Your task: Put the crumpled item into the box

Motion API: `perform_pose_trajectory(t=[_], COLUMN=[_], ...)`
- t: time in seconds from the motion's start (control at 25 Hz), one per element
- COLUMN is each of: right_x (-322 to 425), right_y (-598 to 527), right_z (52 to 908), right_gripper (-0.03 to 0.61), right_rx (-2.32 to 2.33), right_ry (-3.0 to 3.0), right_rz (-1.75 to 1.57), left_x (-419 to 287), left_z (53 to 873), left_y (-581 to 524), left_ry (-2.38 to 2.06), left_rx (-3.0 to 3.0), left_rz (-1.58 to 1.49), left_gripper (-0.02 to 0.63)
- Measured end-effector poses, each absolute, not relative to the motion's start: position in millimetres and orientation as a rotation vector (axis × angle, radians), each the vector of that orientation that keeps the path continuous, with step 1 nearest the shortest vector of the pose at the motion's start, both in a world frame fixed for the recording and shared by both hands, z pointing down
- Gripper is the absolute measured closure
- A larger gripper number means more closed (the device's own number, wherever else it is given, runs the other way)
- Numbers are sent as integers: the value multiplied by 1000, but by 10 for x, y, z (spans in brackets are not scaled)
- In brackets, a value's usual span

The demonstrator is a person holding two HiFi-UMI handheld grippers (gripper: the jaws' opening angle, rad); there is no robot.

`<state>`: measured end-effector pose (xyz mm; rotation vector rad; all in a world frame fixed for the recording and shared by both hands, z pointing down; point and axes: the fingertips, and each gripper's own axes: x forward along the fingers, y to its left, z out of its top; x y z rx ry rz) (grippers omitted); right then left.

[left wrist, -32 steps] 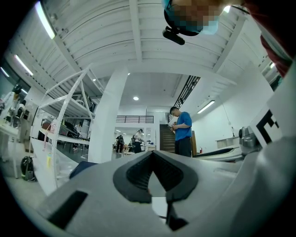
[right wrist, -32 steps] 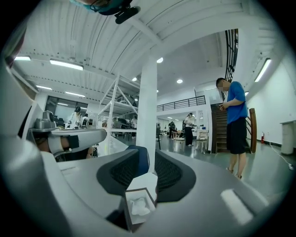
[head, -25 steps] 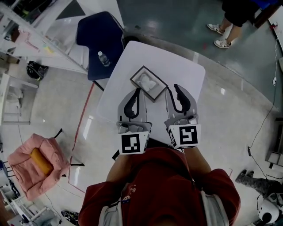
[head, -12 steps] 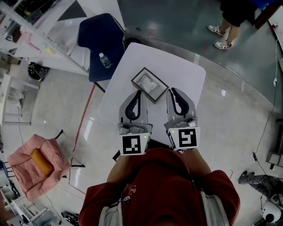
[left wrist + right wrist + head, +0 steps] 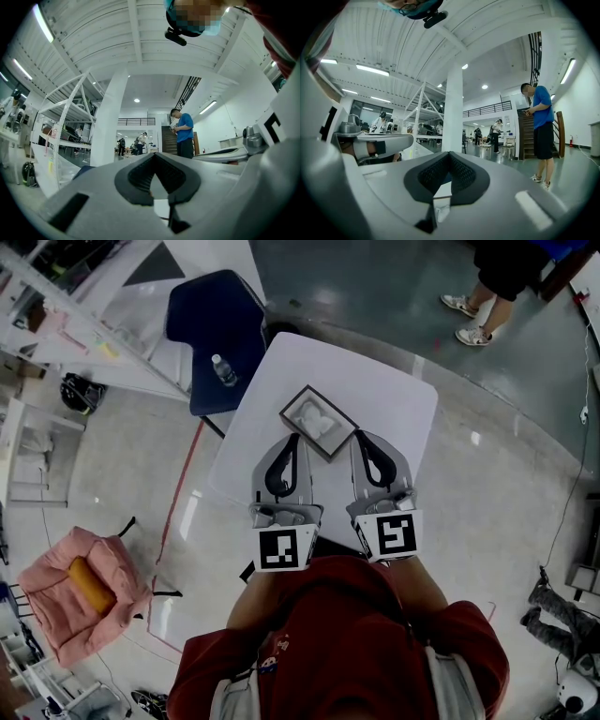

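A dark-rimmed square box (image 5: 293, 398) stands on the white table (image 5: 384, 381), with the crumpled white item (image 5: 317, 418) lying inside it. My left gripper (image 5: 292, 438) hovers just before the box's near left side, shut and empty. My right gripper (image 5: 359, 435) is at the box's near right corner; its jaws are closing, and their tips meet with nothing between them. In the left gripper view the left gripper (image 5: 153, 154) shows its pads touching. The right gripper (image 5: 450, 153) looks the same in the right gripper view.
A dark blue chair (image 5: 216, 329) with a water bottle (image 5: 221, 367) stands at the table's far left. A pink seat (image 5: 80, 587) sits on the floor to the left. A person (image 5: 487, 287) stands beyond the table; a person in blue (image 5: 541, 122) is ahead.
The right gripper's jaws have gone from wide open to shut. Both grippers have drawn slightly back toward me; the box and the item have not moved.
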<state>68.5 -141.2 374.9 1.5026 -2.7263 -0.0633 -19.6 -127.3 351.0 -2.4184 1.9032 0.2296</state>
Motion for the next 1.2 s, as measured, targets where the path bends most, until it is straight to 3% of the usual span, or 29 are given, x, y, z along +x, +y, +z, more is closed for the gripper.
perform_pose_trajectory(t=[1.2], right_x=[723], right_y=[-1406], right_z=[3727], right_gripper=[578], right_rx=[1552], right_ry=[-2768], right_rz=[-106], left_x=[-176], left_z=[3510], left_y=[-1261], left_ry=[1910], left_rx=[-2411], left_rz=[224], left_gripper=[611])
